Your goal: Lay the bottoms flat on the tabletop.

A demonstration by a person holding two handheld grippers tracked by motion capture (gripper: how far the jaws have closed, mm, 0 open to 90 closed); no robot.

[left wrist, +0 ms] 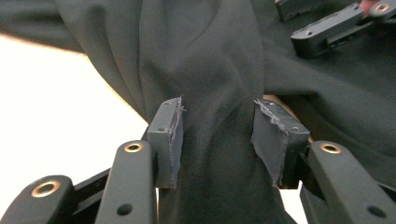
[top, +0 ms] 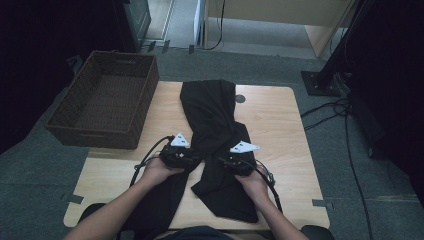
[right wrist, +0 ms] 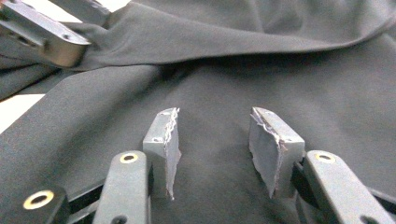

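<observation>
A black garment (top: pixel 212 125) is laid lengthwise down the middle of the tabletop (top: pixel 280 125), from twelve o'clock toward six. The left tongs (left wrist: pixel 217 135) are spread, with a bunched fold of the cloth standing between the pads. The right tongs (right wrist: pixel 215 144) are likewise spread above flat cloth, nothing pinched. A wicker basket (top: pixel 145 100) is set at ten o'clock.

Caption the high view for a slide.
Both hand-held tools, left and right, open over a black garment on the wooden table, wicker basket alongside.
</observation>
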